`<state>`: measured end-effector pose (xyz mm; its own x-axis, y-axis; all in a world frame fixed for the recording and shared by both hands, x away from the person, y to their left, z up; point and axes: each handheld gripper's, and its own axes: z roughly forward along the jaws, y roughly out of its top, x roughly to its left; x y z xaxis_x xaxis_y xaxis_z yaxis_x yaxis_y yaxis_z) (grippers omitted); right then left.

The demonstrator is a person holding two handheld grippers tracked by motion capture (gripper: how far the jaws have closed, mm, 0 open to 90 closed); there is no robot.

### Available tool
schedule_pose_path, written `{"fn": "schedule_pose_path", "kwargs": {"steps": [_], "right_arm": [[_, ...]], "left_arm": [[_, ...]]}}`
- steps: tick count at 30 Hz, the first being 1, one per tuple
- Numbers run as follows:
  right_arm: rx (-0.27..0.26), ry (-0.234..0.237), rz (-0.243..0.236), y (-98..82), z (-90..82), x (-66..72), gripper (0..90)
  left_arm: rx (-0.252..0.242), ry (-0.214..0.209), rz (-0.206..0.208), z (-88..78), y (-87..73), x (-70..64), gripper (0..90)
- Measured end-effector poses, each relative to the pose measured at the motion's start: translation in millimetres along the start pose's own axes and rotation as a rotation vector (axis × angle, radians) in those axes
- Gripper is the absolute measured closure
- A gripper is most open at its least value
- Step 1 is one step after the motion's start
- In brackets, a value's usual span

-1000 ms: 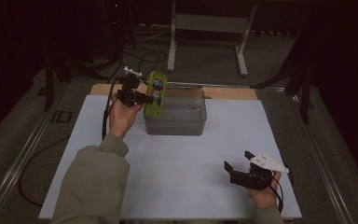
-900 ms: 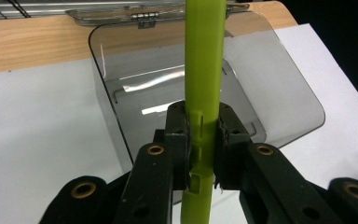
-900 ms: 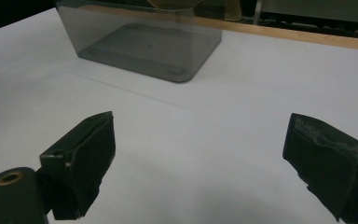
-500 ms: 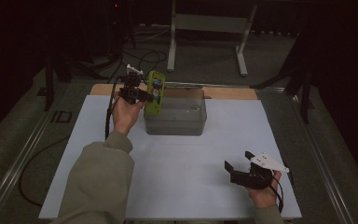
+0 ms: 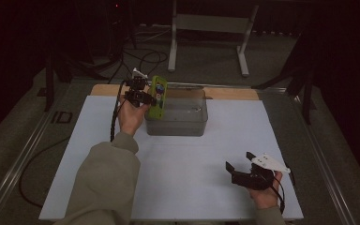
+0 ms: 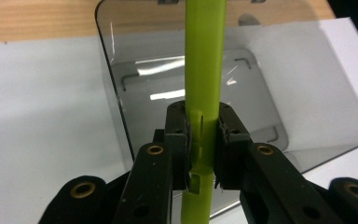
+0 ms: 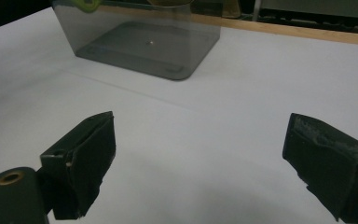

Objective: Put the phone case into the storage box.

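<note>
High view: I see the left gripper (image 5: 146, 98) at the far-left part of the white table (image 5: 93, 140), w/ its jaws clamped on a green card (image 5: 158, 97). The card is held upright, edge-on to the gripper, at the left rim of a clear bin (image 5: 178, 123). Card face carries small coloured shapes; I cannot tell what they are. The left hand (image 5: 130, 115) grips the tool from below; a khaki sleeve (image 5: 104, 185) runs down to the bottom edge. A black cable (image 5: 115, 117) loops from the gripper along the wrist.

Left gripper view: the left gripper (image 6: 201, 140) pinches the card (image 6: 204, 60) between both pads, one pad (image 6: 177, 135) on each flat side. The card rises as a thin green strip through mid-frame, above the bin (image 6: 307, 116). The bin interior looks bare; it sits on the table (image 6: 37, 102), w/ a wood strip (image 6: 32, 18) beyond.

Right gripper (image 5: 240, 169), high view: near-right part of the table, well apart from the bin, jaws spread, nothing between them. The right hand (image 5: 265, 194) holds it from the near side; grey plate (image 5: 269, 162) on top.

Right gripper view: the right gripper (image 7: 200, 168) has its jaws wide apart over the bare table (image 7: 223, 116). The bin (image 7: 140, 32) stands farther off at upper left, w/ a bit of the card (image 7: 85, 3) at its top edge.
</note>
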<state>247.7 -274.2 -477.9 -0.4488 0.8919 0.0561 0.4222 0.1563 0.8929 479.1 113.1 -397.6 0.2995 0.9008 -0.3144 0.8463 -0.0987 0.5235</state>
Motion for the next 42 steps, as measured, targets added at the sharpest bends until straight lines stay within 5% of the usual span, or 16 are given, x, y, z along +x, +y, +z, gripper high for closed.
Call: {"fn": "schedule_pose_path", "kwargs": {"steps": [21, 34, 42], "right_arm": [[-0.007, -0.005, 0.008, 0.1, 0.0, -0.6, 9.7], [-0.031, -0.017, 0.003, 1.8, -3.3, -0.9, 11.2], [-0.046, -0.027, 0.006, 2.2, -4.5, -1.0, 11.2]], "left_arm": [[0.106, 0.08, -0.081, 42.4, -9.4, 6.5, 77.7], [0.12, 0.163, -0.074, 44.8, -8.7, -2.0, 77.1], [0.122, 0.15, -0.094, 47.3, -9.0, -4.7, 77.8]]}}
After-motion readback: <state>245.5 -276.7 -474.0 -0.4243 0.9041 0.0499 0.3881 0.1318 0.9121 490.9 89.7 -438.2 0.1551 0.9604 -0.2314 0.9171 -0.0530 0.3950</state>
